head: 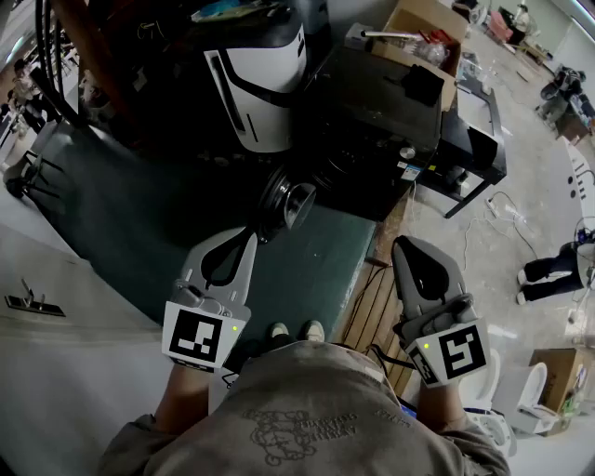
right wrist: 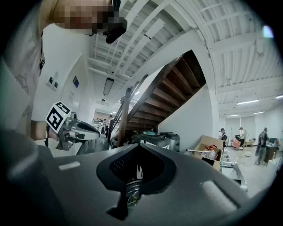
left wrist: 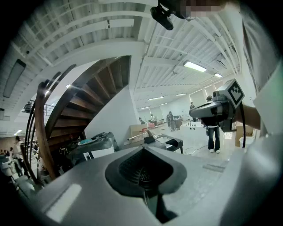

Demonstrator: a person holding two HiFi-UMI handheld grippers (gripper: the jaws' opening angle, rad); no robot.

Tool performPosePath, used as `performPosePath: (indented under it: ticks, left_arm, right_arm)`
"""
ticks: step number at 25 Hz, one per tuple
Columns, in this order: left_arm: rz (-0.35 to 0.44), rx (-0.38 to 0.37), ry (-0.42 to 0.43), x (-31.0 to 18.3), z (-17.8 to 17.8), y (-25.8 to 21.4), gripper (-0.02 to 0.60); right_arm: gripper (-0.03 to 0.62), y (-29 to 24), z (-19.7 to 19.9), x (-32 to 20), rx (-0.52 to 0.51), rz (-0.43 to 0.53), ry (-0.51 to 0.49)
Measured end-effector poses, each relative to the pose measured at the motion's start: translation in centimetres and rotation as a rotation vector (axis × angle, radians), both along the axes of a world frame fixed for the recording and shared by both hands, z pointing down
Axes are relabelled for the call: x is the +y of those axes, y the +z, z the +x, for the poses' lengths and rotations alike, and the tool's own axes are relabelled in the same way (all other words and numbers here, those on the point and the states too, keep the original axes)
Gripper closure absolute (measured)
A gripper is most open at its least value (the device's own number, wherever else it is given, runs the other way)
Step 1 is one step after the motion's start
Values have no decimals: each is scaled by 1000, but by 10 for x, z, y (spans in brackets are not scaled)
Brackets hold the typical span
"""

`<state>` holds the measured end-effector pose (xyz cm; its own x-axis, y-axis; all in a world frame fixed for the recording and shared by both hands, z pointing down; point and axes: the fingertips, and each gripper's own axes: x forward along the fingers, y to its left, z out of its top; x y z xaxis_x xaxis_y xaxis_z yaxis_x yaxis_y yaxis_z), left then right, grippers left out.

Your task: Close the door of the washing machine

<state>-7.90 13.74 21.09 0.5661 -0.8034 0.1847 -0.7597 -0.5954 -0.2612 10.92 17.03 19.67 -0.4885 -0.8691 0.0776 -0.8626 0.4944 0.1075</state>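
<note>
The black washing machine (head: 372, 121) stands ahead of me on a dark green mat. Its round glass door (head: 286, 206) hangs open at the front left corner. My left gripper (head: 247, 238) is held low with its fingers together, the tips just below and left of the door without touching it. My right gripper (head: 410, 246) is also shut and empty, off to the right of the machine above wooden slats. In the left gripper view the jaws (left wrist: 143, 170) meet with only a thin slit. The right gripper (right wrist: 137, 170) shows the same, with a bit of round glass behind its slit.
A white and black appliance (head: 260, 84) stands behind the machine, beside a staircase. An open cardboard box (head: 418, 28) sits at the back right, and a black low table (head: 474, 158) to the right. A person (head: 548, 270) stands at far right. Cables lie on the floor.
</note>
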Motion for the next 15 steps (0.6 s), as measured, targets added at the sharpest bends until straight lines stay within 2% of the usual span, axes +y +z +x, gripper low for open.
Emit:
performPosePath:
  ticks: [5,15]
  left_arm:
    - [-1,1,-6,-1,-1,2,581]
    - [-8,4,-31,-1,5,3,581]
  right_arm:
    - [566,-2,2,-3,-73,9,10]
    - [566,11,10,-4,-55,-33,-1]
